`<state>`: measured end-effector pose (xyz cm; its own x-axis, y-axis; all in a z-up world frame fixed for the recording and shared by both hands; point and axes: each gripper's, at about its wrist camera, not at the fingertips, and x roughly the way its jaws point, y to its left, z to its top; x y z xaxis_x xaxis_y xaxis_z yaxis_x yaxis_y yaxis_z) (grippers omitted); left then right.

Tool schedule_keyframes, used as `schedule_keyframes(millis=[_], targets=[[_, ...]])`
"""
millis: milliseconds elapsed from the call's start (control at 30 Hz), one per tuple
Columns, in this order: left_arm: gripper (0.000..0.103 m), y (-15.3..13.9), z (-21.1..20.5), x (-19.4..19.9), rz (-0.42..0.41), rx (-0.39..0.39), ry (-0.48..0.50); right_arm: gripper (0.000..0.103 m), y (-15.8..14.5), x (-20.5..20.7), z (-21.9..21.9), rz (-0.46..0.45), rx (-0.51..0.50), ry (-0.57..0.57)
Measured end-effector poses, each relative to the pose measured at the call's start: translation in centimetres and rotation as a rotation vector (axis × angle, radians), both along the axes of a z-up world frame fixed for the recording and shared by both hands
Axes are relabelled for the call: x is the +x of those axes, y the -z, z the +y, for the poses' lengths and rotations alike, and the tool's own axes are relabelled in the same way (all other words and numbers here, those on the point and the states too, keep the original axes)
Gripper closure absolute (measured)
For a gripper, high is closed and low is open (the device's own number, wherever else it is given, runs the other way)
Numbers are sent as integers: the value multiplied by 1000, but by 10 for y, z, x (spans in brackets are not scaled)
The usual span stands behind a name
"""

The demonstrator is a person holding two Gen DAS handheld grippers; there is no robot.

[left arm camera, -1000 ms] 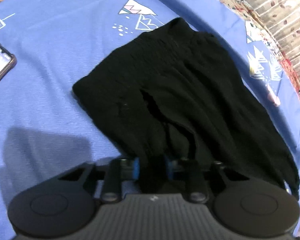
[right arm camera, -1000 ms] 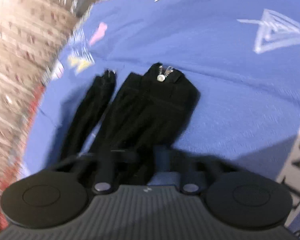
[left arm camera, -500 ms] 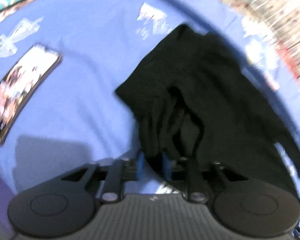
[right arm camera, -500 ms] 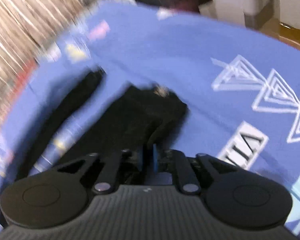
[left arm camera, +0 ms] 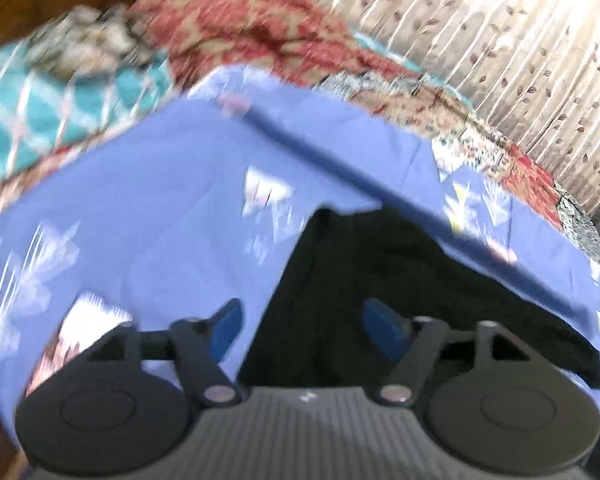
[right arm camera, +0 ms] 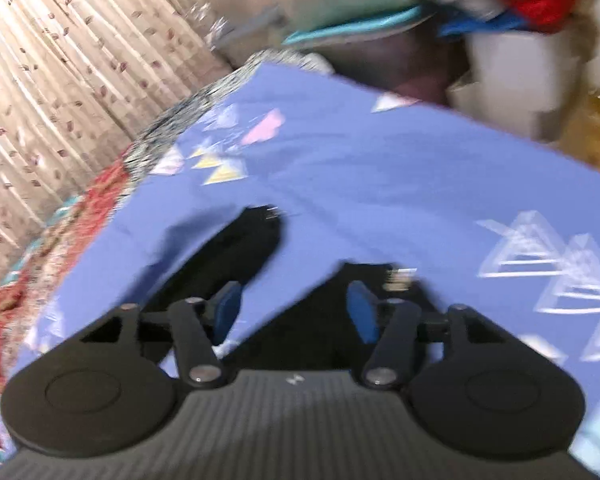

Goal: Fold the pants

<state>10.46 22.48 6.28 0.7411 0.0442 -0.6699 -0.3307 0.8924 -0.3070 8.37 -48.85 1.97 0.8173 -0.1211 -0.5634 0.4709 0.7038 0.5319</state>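
The black pants (left arm camera: 380,280) lie bunched on the blue patterned sheet (left arm camera: 160,220). My left gripper (left arm camera: 300,326) is open, its blue pads spread wide over the near edge of the pants, holding nothing. In the right wrist view the pants (right arm camera: 244,252) show as a dark leg at centre and a part with a metal zipper (right arm camera: 396,276) near the right pad. My right gripper (right arm camera: 296,312) is open above the cloth, empty. Both views are motion-blurred.
A red and teal patterned blanket (left arm camera: 260,40) lies past the sheet's far edge. A beige leaf-print curtain (right arm camera: 60,80) hangs behind. A white container (right arm camera: 520,80) and wooden floor (right arm camera: 596,136) are beyond the bed's corner.
Both grippers have opened and let go of the pants, then lifted and tilted up, so the far blanket and curtain have come into view. The phone has left the left view.
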Motion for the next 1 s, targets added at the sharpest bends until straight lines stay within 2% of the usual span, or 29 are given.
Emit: schedule_keyframes(millis=[67,233,433,467,500,533,567,667,733,800,867,933,1000], targets=[[11,3,-1,31,-3,19,26,37,11,27,0,1,51,-19],[11,28,-12,120,54,92,76,37,48,96,-7,63,103,22],[12,74,-16,193,106,129,66,38,72,163,-26,89,136,53],[12,78,-16,201,111,142,70,45,74,170,-27,95,136,43],[12,82,-19,209,114,164,75,78,79,181,-26,107,133,25],[12,84,-21,215,117,184,81,90,81,189,-24,135,117,6],[12,83,-23,220,120,206,85,91,80,193,-21,174,77,-7],[12,79,-26,230,108,276,119,91,69,187,-30,195,-112,51],[11,76,-29,235,94,332,139,86,68,181,-48,221,-139,104],[9,75,-30,241,98,355,160,58,67,178,-56,241,-127,104],[9,78,-31,248,106,372,184,48,52,170,-50,225,-218,181],[9,81,-35,252,106,390,207,47,37,170,-41,196,-285,212],[9,86,-42,257,101,414,247,48,29,175,-32,155,-220,139]])
